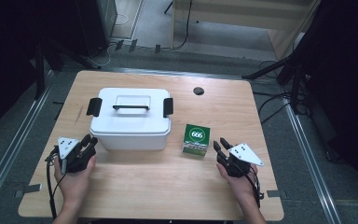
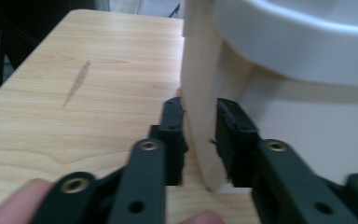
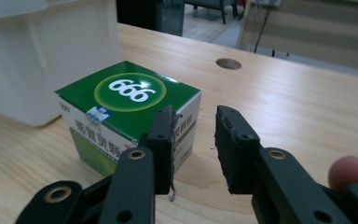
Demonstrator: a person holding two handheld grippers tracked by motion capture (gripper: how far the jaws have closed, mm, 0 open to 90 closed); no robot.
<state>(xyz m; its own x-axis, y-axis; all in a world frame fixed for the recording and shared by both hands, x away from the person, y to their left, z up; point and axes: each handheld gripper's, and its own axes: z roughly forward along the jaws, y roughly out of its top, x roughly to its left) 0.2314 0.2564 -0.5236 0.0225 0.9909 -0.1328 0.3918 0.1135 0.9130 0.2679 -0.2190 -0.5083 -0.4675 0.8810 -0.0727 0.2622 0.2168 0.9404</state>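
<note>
On the pale wooden worktop (image 1: 168,186) a white lidded box (image 1: 130,119) with a black handle and two black side clips sits left of the middle in the high view. Just right of it, lower in the frame and apart from it, stands a small green carton (image 1: 196,139) printed with white digits.

The left tongs (image 1: 87,142) rest at the lower left of the frame beside the white box's near left corner. In the left gripper view the left tongs (image 2: 200,135) stand apart, with that corner of the white box (image 2: 200,93) rising in the gap between them; whether the pads press on it I cannot tell.

The right tongs (image 1: 217,145) lie just right of the carton. In the right gripper view the right tongs (image 3: 193,140) stand apart with nothing between them, the green carton (image 3: 121,102) just beyond the left jaw.
</note>
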